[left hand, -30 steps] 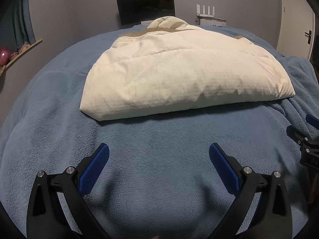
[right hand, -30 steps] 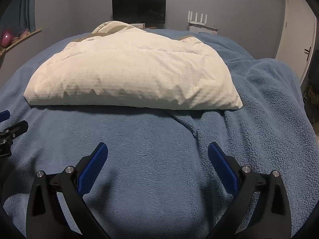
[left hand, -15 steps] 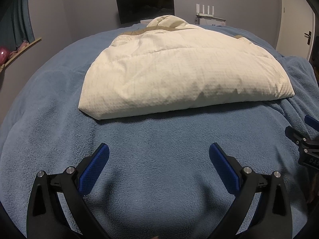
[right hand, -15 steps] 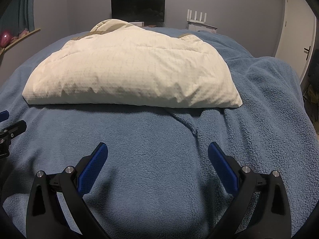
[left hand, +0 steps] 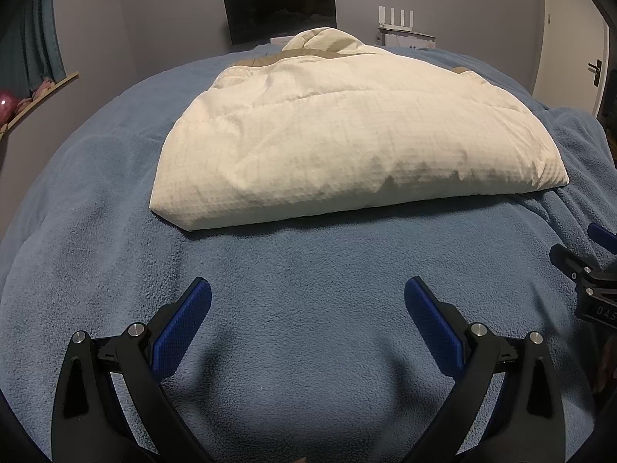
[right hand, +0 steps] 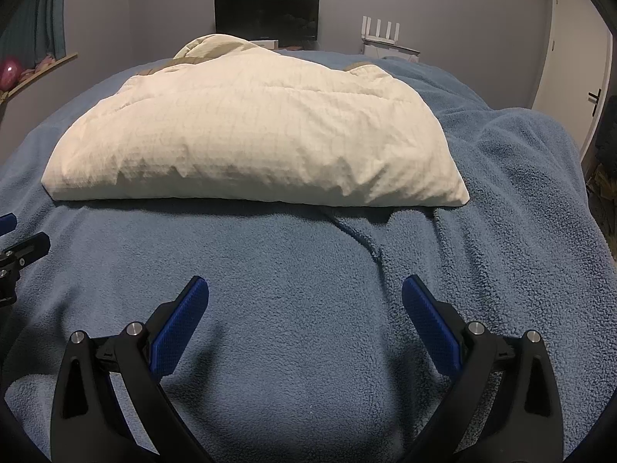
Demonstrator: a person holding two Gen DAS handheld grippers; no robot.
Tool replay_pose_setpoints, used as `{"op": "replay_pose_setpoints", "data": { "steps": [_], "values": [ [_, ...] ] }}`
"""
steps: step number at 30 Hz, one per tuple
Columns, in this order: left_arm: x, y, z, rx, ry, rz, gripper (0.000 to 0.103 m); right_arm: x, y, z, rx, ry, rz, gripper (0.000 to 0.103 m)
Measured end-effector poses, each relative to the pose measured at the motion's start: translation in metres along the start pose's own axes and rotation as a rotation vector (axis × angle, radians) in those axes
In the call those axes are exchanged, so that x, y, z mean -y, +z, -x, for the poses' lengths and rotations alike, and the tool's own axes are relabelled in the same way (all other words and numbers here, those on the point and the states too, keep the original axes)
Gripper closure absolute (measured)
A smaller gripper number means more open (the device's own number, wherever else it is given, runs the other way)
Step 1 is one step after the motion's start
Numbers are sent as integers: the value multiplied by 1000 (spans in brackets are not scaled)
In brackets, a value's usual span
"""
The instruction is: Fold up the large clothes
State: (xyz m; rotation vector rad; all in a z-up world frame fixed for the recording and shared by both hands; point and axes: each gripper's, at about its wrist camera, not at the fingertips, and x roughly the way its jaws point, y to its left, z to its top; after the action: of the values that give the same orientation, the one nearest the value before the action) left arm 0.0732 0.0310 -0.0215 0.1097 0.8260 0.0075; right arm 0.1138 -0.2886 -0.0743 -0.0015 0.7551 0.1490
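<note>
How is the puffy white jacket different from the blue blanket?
The jacket is cream, smooth and puffy, with a faint grid; the blanket is blue and fuzzy. The jacket is a folded bundle; the blanket lies spread out, far wider, under the jacket. Both are soft cloth, and no gripper touches either.

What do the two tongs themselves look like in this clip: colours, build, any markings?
Both are alike. The left tongs and right tongs have black, angular plastic arms with triangular cut-outs and silver screw heads at the joints. Each finger carries a flat blue pad with a fine ribbed texture. In the left view, white letters "DAS" show on the right tongs' body. No cables or sleeves are visible.
</note>
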Motion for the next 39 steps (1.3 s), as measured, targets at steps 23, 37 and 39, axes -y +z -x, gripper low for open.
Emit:
{"op": "replay_pose_setpoints", "data": {
  "steps": [23,37,39],
  "values": [
    [1,0,0,-2,-3,3,6,2,-3,-4,-14,-3,4,8],
    [0,0,0,-1,-3,1,6,2,-1,-5,-20,-2,7,8],
    [0,0,0,-2,-4,1,7,2,-1,-5,-21,-2,7,8]
  ]
}}
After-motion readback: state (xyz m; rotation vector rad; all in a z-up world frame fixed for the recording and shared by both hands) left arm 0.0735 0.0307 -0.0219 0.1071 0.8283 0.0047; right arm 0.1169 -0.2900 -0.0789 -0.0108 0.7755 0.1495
